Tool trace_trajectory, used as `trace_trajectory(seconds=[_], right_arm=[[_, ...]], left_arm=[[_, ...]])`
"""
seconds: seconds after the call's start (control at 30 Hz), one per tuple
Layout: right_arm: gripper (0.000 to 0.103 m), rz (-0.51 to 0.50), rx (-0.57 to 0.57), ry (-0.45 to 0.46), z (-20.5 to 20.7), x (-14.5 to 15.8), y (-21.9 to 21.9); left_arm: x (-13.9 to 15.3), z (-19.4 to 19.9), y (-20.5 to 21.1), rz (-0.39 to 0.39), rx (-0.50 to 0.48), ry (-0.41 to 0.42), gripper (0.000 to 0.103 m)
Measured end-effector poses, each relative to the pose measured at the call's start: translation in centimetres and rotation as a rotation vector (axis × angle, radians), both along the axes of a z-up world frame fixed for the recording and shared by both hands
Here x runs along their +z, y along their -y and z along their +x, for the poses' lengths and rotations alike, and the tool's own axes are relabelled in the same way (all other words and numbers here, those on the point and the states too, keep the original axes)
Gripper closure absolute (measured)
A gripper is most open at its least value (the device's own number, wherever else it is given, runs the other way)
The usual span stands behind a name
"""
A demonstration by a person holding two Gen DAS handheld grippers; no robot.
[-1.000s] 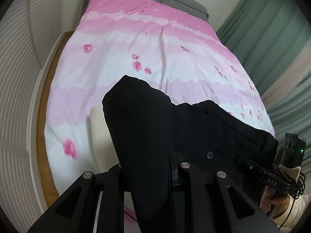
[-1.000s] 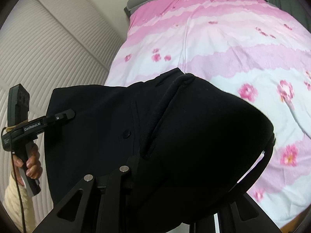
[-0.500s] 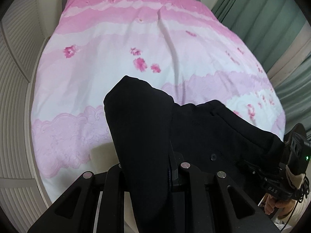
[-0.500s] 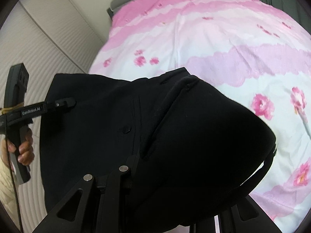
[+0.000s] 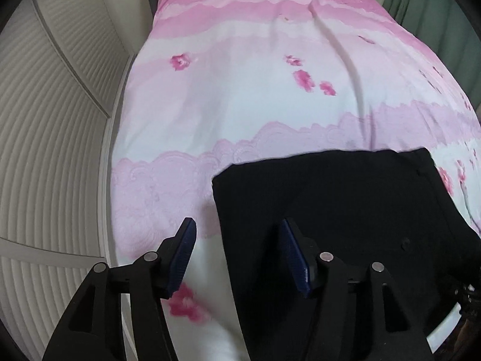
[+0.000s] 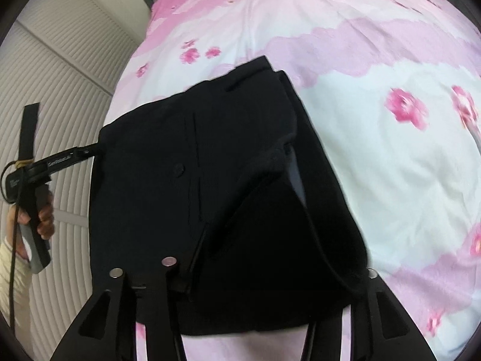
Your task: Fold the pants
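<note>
Pants lie on bed, near end. Left claw just opened; wide, cloth edge between pads, not pinched. Right claw just opened too; cloth drapes over it, may snag and pull fold apart. Only right view shows hand and button.

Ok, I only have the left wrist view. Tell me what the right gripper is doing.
Observer: The right gripper has just been opening its jaws. A hump of the black pants lies between them.
Operator: Report where my left gripper sits on the cloth.
Observer: The left gripper, jaws also just opening, has its tip at the pants' corner. I cannot tell if it touches.
Operator: Say what holds it.
Observer: A hand in a cream sleeve grips its handle.
</note>
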State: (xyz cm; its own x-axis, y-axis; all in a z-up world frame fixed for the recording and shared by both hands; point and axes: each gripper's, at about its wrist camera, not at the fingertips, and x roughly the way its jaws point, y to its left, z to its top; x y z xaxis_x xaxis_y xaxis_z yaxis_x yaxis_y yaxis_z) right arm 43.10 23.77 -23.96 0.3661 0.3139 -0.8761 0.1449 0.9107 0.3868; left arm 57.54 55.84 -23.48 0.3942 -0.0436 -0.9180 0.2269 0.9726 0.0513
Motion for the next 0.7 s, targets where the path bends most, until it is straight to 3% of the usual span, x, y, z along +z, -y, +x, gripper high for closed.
trace_trajectory(seconds=[0.17, 0.4, 0.57, 0.7], right_arm=[[0.039, -0.039, 0.028, 0.022, -2.4, 0.5, 1.4], [0.037, -0.066, 0.065, 0.019, -4.9, 0.6, 3.9], [0.037, -0.089, 0.088, 0.054, -7.2, 2.9, 6.7], [0.037, -0.084, 0.117, 0.111, -10.5, 6.5, 10.5]], left_arm=[[2.8, -5.0, 2.4, 0.002, -0.065, 0.060, 0.039], [5.2, -12.6, 7.3, -0.002, -0.084, 0.070, 0.038], [7.0, -17.8, 11.9, 0.013, -0.056, 0.092, 0.035], [9.0, -22.7, 16.8, 0.014, -0.049, 0.122, 0.029]])
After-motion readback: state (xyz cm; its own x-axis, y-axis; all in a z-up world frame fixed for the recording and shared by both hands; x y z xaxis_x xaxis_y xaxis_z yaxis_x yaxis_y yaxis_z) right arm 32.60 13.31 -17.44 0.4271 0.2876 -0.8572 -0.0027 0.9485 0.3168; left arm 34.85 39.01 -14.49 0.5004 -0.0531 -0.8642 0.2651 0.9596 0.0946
